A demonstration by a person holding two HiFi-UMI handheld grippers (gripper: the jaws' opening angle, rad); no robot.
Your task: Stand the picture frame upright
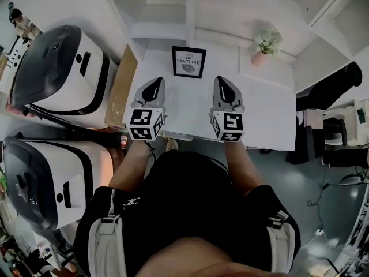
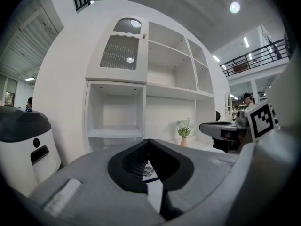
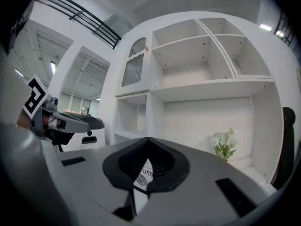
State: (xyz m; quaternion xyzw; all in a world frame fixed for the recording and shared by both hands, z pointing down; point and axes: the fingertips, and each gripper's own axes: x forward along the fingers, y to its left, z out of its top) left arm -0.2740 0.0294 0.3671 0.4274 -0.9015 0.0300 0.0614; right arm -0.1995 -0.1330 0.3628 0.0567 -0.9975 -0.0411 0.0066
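Left gripper, right gripper: jaws together, holding nothing, short of picture frame. Frame seemingly upright already; next, merely withdraw.

Supporting surface: one white table, occupying the upper centre of the head view, its far edge against a white shelf unit

Items directly on the top:
- A black-edged picture frame, upper centre, close to the far edge. It stands with its printed face toward the near edge
- A potted plant with white flowers in a pink pot, upper right, at the far corner, well apart from the picture frame

A brown board runs along the table's left edge; whether it rests on the top or beside it cannot be told
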